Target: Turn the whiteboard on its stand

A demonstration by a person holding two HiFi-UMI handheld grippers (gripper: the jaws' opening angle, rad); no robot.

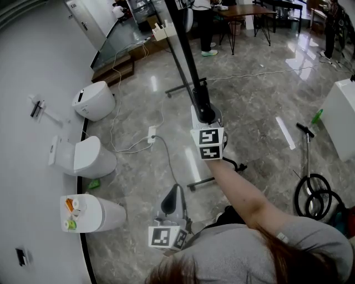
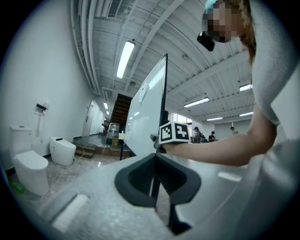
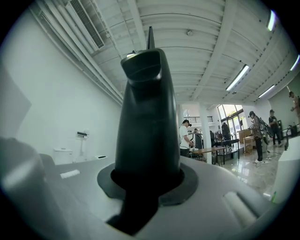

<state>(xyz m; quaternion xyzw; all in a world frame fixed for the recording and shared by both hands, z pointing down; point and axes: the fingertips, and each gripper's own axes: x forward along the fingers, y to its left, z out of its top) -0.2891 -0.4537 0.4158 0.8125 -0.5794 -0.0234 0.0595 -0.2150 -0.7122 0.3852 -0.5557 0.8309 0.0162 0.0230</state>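
Observation:
The whiteboard (image 1: 186, 61) stands edge-on to the head view as a thin black line on a wheeled stand (image 1: 183, 89). My right gripper (image 1: 206, 116) is at the board's near edge, level, and its jaws are shut on the black frame (image 3: 147, 117), which fills the gap in the right gripper view. The left gripper (image 1: 173, 202) is lower and nearer to me, apart from the board, jaws together with nothing in them. In the left gripper view the white board face (image 2: 147, 108) rises ahead, with the right gripper's marker cube (image 2: 174, 132) at its edge.
Three white toilets (image 1: 93, 101) (image 1: 83, 157) (image 1: 91, 213) line the left wall. A power strip (image 1: 151, 133) and cables lie on the marble floor. A white cabinet (image 1: 341, 111) and a coiled hose (image 1: 313, 194) are at the right. Tables (image 1: 244, 11) and people are behind.

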